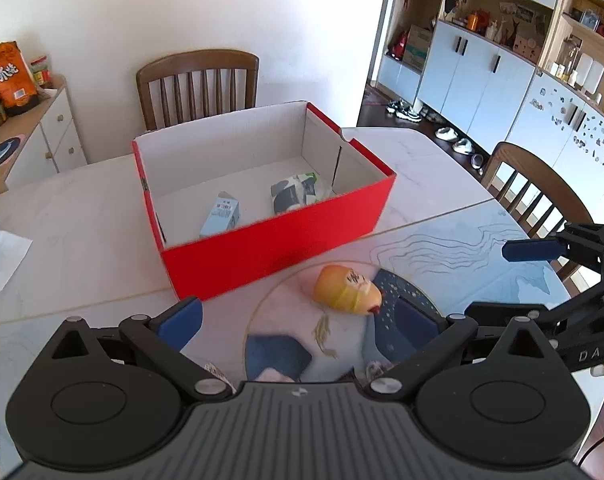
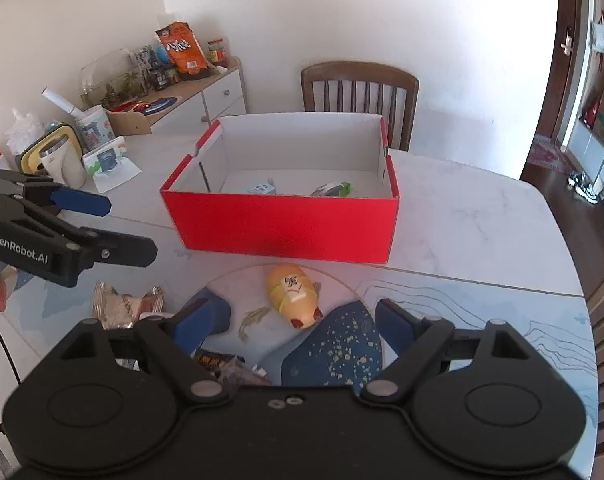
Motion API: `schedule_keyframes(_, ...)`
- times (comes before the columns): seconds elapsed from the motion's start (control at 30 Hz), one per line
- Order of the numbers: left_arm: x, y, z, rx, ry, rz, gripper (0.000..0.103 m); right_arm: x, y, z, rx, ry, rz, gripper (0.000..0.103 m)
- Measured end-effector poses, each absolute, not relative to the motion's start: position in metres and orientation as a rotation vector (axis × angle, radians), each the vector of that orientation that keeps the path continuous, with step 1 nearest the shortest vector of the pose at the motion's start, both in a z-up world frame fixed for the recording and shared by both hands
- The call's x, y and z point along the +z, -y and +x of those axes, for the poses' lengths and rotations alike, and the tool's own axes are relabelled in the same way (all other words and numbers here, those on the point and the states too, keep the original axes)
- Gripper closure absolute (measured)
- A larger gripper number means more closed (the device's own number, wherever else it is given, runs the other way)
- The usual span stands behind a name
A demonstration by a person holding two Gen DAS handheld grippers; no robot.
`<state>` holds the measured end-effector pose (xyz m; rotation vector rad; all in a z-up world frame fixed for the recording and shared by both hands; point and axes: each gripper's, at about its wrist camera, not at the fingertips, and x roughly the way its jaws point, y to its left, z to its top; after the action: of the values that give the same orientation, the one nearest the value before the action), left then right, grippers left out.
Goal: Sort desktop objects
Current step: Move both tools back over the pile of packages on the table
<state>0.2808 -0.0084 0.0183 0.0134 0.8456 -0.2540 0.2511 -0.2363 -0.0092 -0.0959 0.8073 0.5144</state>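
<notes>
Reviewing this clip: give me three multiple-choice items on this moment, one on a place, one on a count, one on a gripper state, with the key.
1. Where does the yellow toy lie?
A. inside the red box
B. on the table in front of the red box
C. on the chair

2. How many items show inside the box?
A. none
B. two
C. five

3. How do the left gripper and right gripper stand?
A. both open and empty
B. left shut on the toy
C. both shut

Key: 1 B, the toy rests on the round mat before the box's red wall. 2 B, a pale blue carton and a dark patterned pack. 3 A, fingers spread, nothing between.
</notes>
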Motion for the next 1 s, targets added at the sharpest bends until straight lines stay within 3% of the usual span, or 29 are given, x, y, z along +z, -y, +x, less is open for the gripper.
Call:
schedule_keyframes(0.53,-0.018,0.014,0.196,-0.190,-0.838,-0.061,0.000,-0.021,0.243,0.208,0.492,-0.750,-0.094,0.015)
schedule_keyframes(1.0,-0.068,0.006,0.171,-0.103,-0.885,-0.103,0.000,-0.053,0.227,0.203,0.432,-0.781,-0.071,0.015)
